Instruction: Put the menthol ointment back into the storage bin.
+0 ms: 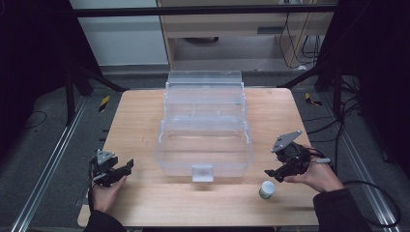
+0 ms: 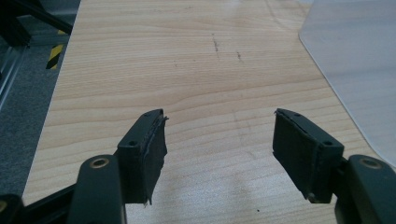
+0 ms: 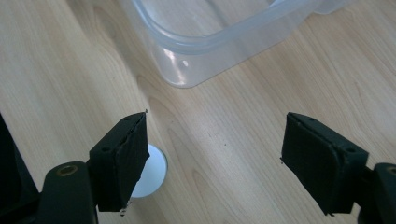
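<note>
Here the left gripper (image 1: 126,167) and right gripper (image 1: 270,172) are both spread and hold nothing, flanking a clear box (image 1: 203,145) on the desk (image 1: 135,121); a small white jar (image 1: 266,189) stands near the right one.

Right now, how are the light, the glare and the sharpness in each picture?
High view: dim, dark at the sides, the clear box soft-edged. Left gripper view: bright, wood grain sharp, a faint shadow between the claw pads. Right gripper view: a small glare spot on the box rim, the near pads slightly blurred.
</note>
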### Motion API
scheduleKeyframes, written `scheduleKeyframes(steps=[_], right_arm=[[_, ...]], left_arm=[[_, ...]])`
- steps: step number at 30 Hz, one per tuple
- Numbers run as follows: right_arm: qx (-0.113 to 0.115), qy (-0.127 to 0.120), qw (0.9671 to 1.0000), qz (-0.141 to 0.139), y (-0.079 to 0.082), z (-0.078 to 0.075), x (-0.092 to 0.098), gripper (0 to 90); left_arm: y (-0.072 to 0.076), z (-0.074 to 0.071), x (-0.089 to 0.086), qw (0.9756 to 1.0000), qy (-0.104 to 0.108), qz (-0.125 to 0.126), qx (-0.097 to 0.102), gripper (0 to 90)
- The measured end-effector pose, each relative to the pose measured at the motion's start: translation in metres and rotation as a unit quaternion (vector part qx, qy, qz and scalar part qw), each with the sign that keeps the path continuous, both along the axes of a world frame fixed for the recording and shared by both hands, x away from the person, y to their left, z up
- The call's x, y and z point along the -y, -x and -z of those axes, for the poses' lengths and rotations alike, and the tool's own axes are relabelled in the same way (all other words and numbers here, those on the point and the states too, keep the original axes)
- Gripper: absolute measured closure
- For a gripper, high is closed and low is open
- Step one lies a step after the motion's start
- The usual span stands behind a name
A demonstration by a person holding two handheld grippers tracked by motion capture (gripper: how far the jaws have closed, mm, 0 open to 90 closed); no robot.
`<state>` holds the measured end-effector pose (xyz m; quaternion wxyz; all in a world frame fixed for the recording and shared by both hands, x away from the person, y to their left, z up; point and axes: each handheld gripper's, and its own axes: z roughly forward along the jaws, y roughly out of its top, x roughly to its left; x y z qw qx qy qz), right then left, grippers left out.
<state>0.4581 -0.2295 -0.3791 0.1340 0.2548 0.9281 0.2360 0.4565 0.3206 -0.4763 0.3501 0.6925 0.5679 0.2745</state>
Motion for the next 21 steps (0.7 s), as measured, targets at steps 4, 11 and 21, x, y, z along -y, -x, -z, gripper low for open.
scheduleKeyframes(steps=[4, 11, 21], right_arm=[[-0.016, 0.006, 0.9997, -0.015, 0.002, 0.000, -0.004, 21.7], [-0.032, 0.027, 0.9985, -0.035, 0.005, 0.003, -0.008, 22.6], [-0.054, 0.044, 0.9956, -0.062, 0.008, 0.007, -0.013, 23.6]], left_arm=[[0.000, 0.000, 0.000, 1.0000, -0.002, 0.000, 0.000, 34.3], [0.000, 0.000, 0.000, 1.0000, -0.002, 0.000, 0.000, 34.3], [0.000, 0.000, 0.000, 1.0000, -0.003, 0.000, -0.001, 34.3]])
